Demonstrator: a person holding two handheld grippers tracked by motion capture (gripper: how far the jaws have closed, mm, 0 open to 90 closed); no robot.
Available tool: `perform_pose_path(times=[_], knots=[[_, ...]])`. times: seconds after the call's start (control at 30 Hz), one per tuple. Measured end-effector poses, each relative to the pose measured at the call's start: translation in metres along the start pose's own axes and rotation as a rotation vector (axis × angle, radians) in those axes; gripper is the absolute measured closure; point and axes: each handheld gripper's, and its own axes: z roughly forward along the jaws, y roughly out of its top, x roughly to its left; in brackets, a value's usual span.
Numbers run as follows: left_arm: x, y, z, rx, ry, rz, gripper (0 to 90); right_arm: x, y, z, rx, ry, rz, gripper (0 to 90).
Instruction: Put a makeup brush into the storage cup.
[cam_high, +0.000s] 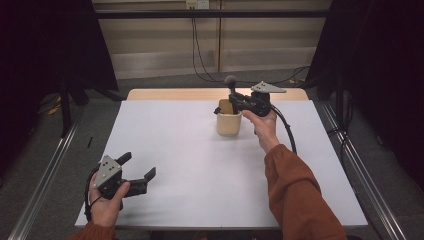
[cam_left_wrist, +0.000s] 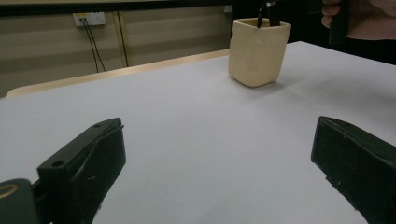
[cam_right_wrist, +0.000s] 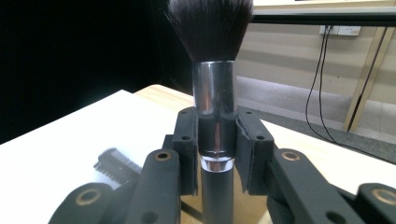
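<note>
A dim room with dark curtains at both sides and a pale panelled wall behind holds a white table (cam_high: 200, 170), and cables hang from a wall socket (cam_high: 197, 4) at the back.

The right gripper (cam_high: 235, 103) is held up over the far middle of the table, its jaws clamped on the shiny metal collar of a makeup brush (cam_right_wrist: 214, 93). The brush stands upright in the grip, long axis vertical, dark bristles on top and the handle running straight down below the jaws. Directly beneath the gripper, just under the handle's lower end, stands a cream cup (cam_high: 229, 123) with its mouth open upward. In the left gripper view a dark rod dips just inside the rim of that cup (cam_left_wrist: 257, 51), so the handle's tip looks to be at or slightly past the rim; how deep it goes cannot be told. A small dark comb (cam_right_wrist: 116, 167) appears beside the cup, down and to the left of the jaws in the right gripper view, blurred.

The coming move turns on this alignment: the brush's axis lines up with the cup below, so a straight lowering would likely seat it, or a straight lift would free it.

The right hand (cam_high: 262, 125) grasps the gripper from underneath, forearm reaching forward in a rust-coloured sleeve (cam_high: 300, 195). The left gripper (cam_high: 137, 170) rests low at the near left edge, well apart from the cup, jaws spread wide with nothing between them, aimed toward the cup.
</note>
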Motion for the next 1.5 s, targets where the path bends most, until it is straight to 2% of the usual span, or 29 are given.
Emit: perform_pose_path(times=[0.37, 0.53, 0.93, 1.03, 1.13, 1.3, 1.5], knots=[[0.000, 0.000, 0.000, 0.005, -0.001, 0.001, 3.1, -0.003, -0.010, -0.002, 0.022, -0.013, 0.020, 73.0], [-0.001, 0.000, 0.000, 0.003, -0.002, 0.001, 3.1, -0.002, -0.010, -0.004, 0.047, -0.008, -0.003, 72.9], [0.000, 0.000, 0.001, 0.007, -0.003, 0.006, 3.1, -0.003, -0.016, -0.004, 0.073, -0.001, 0.002, 72.3], [0.000, 0.000, 0.000, 0.007, -0.002, 0.005, 3.1, -0.003, -0.017, -0.005, 0.073, -0.012, 0.008, 64.9], [0.000, 0.000, 0.001, 0.008, -0.003, 0.006, 3.1, -0.005, -0.018, -0.007, 0.068, -0.024, 0.007, 61.3], [-0.001, 0.000, 0.001, 0.009, -0.005, 0.008, 3.1, -0.004, -0.018, -0.010, 0.057, -0.022, 0.004, 51.8], [0.000, 0.000, 0.003, 0.008, -0.003, 0.002, 3.1, -0.004, -0.017, -0.013, 0.063, -0.030, 0.022, 34.0]])
